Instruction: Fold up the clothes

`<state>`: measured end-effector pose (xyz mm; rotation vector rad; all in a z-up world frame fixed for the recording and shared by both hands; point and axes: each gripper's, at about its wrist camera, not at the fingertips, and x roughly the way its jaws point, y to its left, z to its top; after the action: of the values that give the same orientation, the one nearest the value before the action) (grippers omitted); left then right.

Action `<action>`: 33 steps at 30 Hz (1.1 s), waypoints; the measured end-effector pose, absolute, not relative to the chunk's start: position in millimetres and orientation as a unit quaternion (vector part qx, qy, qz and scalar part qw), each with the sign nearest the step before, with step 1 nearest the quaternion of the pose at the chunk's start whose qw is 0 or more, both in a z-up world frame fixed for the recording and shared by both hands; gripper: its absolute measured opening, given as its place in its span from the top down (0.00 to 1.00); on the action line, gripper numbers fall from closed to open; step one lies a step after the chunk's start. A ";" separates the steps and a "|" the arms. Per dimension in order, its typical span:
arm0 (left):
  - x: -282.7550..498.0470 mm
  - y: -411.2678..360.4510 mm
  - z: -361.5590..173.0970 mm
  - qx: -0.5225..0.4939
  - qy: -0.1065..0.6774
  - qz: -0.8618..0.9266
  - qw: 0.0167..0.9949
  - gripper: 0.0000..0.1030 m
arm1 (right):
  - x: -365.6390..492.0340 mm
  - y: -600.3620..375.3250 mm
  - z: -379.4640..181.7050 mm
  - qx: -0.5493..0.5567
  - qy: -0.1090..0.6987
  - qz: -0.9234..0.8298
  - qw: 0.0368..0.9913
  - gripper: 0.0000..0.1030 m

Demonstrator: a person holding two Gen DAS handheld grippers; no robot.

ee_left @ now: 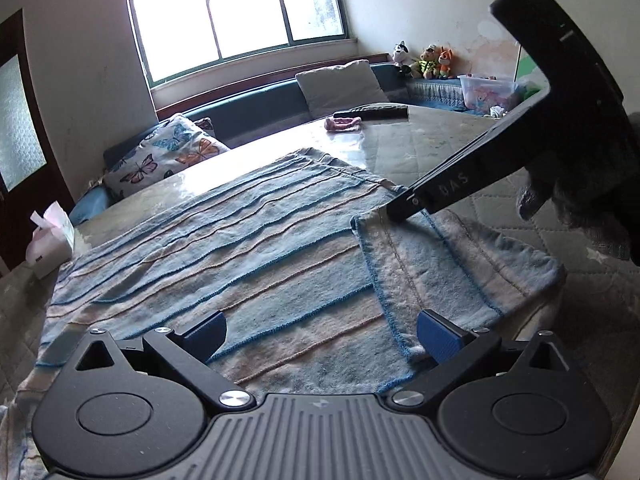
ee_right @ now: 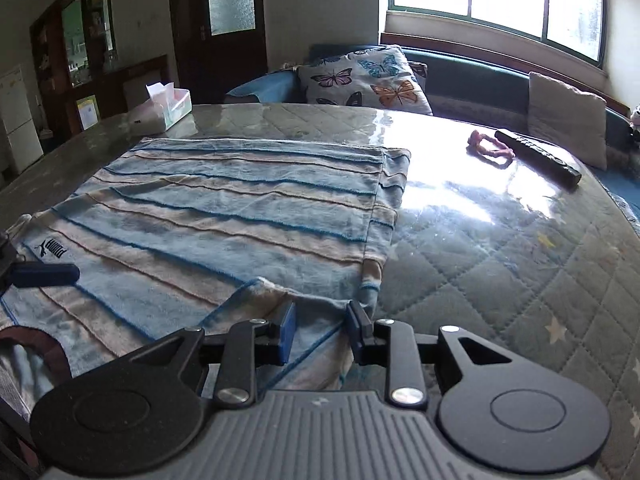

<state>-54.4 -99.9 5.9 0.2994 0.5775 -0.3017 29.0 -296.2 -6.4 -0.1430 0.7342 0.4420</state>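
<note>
Shirt sleeve [ee_right: 320, 320] between right gripper [ee_right: 321, 330] fingers

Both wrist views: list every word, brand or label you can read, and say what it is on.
"PUMA", with the leaping-cat logo: printed upside down on the striped shirt.
"DAS": raised letters on the right tongs, seen from the left wrist.
Tissue box print: too small to read.
Remote buttons: unreadable.

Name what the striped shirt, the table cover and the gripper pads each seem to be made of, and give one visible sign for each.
Striped shirt: soft knit cloth, probably cotton; matte, fuzzy nap, raised seam ridges.
Table cover: quilted fabric under what looks like a clear plastic sheet; diamond stitching, glossy window glare.
Left gripper pads: blue, matte, likely rubber or plastic, though the look leaves it open.
</note>
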 end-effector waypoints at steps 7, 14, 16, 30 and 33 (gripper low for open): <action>-60.0 -93.0 10.4 0.142 0.280 -0.137 0.940 0.00 | 6.5 -287.7 -3.8 -0.093 0.349 0.240 0.901 0.65; -71.0 -62.1 18.7 0.121 0.278 -0.086 0.949 0.00 | -30.8 -271.0 -4.5 -0.133 0.338 0.277 0.890 0.50; -75.5 -49.0 20.9 0.112 0.278 -0.064 0.952 0.00 | -39.0 -266.4 -5.3 -0.140 0.336 0.285 0.886 0.48; -117.5 91.7 33.1 0.002 0.284 0.171 0.943 0.11 | -56.4 -245.4 0.8 -0.161 0.326 0.303 0.881 0.48; -126.2 121.9 29.9 -0.025 0.296 0.211 0.931 0.15 | -57.5 -234.4 3.7 -0.166 0.321 0.314 0.878 0.48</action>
<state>-126.2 121.9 29.9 -0.0515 0.6050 0.4328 -57.5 -234.4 3.7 -0.3461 0.6704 0.6548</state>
